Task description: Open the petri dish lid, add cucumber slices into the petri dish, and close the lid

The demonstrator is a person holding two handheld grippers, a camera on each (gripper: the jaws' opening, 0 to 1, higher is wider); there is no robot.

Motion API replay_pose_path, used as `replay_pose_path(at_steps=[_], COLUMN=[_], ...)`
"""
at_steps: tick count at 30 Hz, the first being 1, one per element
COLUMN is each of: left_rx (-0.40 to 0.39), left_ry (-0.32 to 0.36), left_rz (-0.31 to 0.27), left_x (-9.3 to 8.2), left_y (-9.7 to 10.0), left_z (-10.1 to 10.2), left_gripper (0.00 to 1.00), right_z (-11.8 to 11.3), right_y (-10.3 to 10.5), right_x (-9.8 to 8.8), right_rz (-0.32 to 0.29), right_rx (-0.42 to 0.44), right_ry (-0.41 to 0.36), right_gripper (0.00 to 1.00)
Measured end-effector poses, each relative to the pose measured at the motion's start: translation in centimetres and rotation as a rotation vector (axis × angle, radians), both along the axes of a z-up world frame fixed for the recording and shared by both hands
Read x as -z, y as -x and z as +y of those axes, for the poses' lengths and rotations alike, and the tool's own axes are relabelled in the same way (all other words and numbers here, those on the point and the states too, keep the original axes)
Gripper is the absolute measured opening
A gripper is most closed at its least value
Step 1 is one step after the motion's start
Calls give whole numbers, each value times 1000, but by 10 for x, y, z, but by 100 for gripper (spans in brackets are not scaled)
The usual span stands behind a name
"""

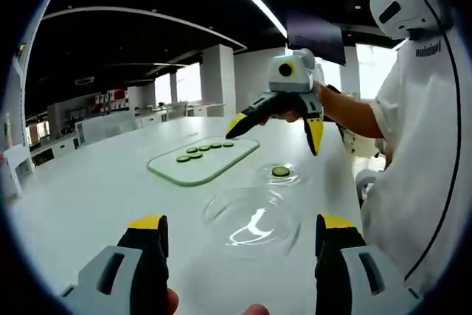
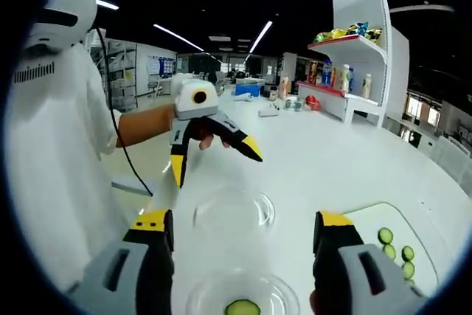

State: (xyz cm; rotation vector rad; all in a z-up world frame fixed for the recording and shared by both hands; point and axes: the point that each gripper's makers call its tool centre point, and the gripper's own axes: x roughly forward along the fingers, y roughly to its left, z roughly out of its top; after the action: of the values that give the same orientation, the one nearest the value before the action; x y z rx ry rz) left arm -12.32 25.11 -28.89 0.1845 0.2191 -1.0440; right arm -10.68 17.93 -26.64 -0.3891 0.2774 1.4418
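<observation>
Both grippers are held above the white table (image 1: 88, 197) with jaws spread wide, gripping nothing: left gripper (image 2: 215, 154), right gripper (image 1: 274, 132); the lid (image 1: 253, 222) lies off, beside the dish (image 2: 242, 297), which holds 1 slice (image 2: 243, 307); 5 more slices (image 1: 203, 150) lie on the board (image 1: 203, 160).

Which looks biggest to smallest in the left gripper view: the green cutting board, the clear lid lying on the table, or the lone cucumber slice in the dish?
1. Cutting board and clear lid: they look about alike. The lid lies nearer the camera, so I won't rank them.
2. Cucumber slice: plainly the smallest.
</observation>
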Motion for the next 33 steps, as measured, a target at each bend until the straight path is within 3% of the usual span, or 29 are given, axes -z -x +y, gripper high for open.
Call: replay_pose_path(at_steps=[7, 33], left_rx=[43, 89], left_ry=[-25, -54], left_rz=[9, 67], left_x=[7, 31], left_y=[1, -6], left_z=[-8, -18], left_gripper=[82, 80], right_z=[11, 38], right_y=[-1, 4], right_x=[15, 62], right_rz=[15, 39], right_rx=[-39, -160], right_ry=[44, 197], right_gripper=[78, 81])
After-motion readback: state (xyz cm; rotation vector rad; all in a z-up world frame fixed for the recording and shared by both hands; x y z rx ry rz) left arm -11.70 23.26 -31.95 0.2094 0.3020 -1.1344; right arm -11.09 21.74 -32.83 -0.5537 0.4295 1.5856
